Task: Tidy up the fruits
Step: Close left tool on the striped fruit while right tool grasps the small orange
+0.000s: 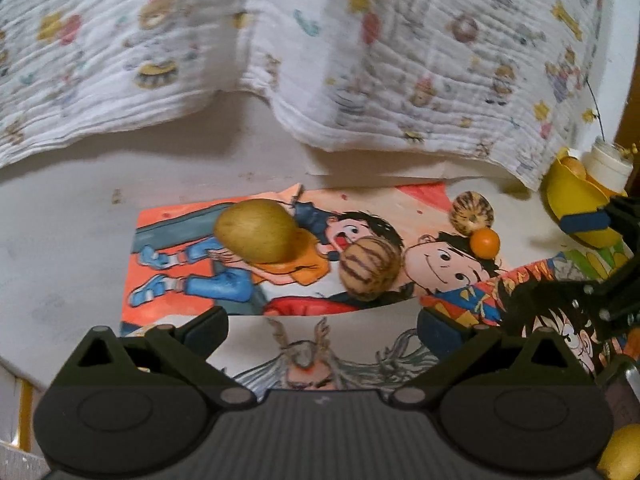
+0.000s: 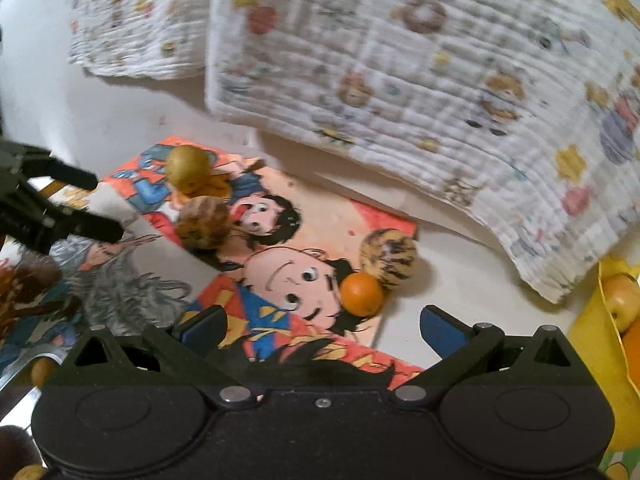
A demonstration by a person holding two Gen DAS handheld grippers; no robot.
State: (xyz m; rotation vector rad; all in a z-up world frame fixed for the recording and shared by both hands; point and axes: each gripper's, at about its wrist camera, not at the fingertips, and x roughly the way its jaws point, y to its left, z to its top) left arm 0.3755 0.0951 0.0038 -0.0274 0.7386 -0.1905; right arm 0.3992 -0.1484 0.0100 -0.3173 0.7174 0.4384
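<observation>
A yellow plastic bowl (image 2: 592, 344) at the table's right edge holds a yellow-green apple (image 2: 622, 300) and part of an orange fruit beside it; in the left wrist view the same bowl (image 1: 568, 196) sits against a white plastic jar (image 1: 606, 164). Four loose fruits lie on or beside a bright cartoon drawing on paper (image 1: 192, 224) spread over the white table (image 1: 60, 220): a smooth olive-green oval fruit (image 1: 256, 230), a tan round fruit with dark stripes (image 1: 370, 268), a second striped round fruit (image 2: 388, 258) just off the paper's corner, and a small glossy orange ball-shaped fruit (image 2: 361, 294) touching it. The left gripper (image 1: 322, 330) and right gripper (image 2: 322, 330) hover with fingers spread apart, holding nothing. A white printed quilted cloth (image 2: 400, 80) hangs behind.
</observation>
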